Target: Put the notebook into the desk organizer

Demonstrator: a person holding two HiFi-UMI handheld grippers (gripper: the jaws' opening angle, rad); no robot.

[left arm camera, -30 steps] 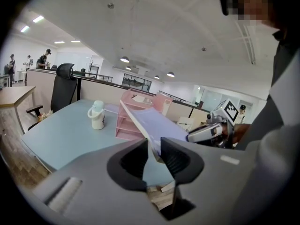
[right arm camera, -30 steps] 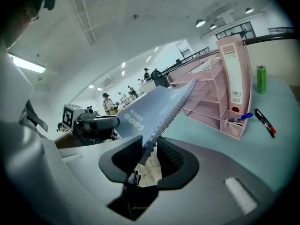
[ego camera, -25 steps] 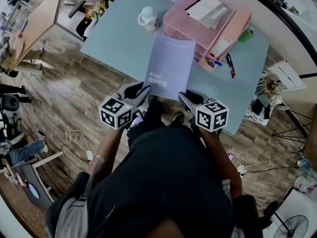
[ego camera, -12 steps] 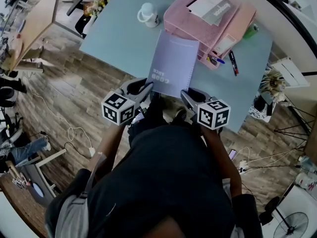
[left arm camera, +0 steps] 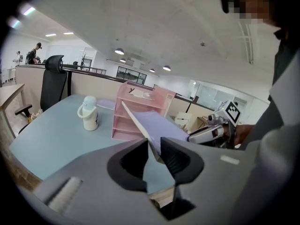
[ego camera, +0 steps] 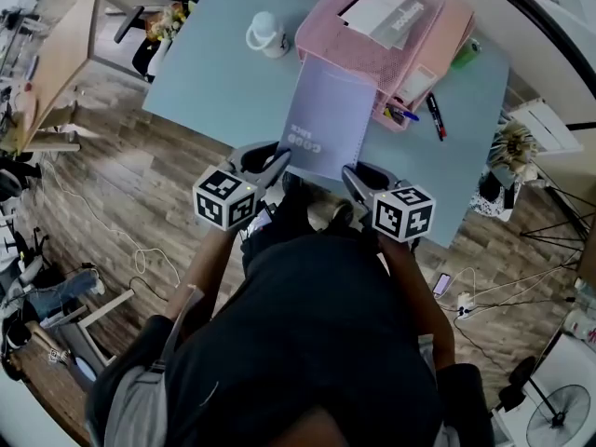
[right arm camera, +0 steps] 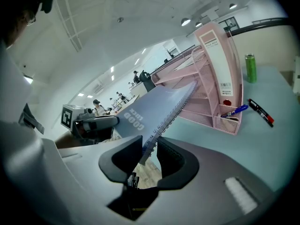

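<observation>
A lavender spiral notebook point(ego camera: 328, 119) is held tilted above the pale blue desk point(ego camera: 214, 82), its far edge at the front of the pink mesh desk organizer point(ego camera: 368, 45). My left gripper point(ego camera: 279, 161) is shut on the notebook's near left corner, my right gripper point(ego camera: 349, 173) on its near right corner by the spiral. In the left gripper view the notebook point(left arm camera: 161, 125) rises from between the jaws of the left gripper point(left arm camera: 157, 153) toward the organizer point(left arm camera: 136, 111). In the right gripper view the right gripper point(right arm camera: 149, 153) clamps the spiral edge of the notebook point(right arm camera: 154, 107) in front of the organizer point(right arm camera: 211, 78).
A white lidded jug point(ego camera: 265, 33) stands on the desk left of the organizer. Papers point(ego camera: 382, 7) lie on the organizer's top. A green can point(ego camera: 468, 54) and loose pens point(ego camera: 435, 117) lie to its right. The desk's near edge is just ahead of the person's body.
Both grippers and the notebook have moved a little forward toward the organizer. The grip on both corners is unchanged.
</observation>
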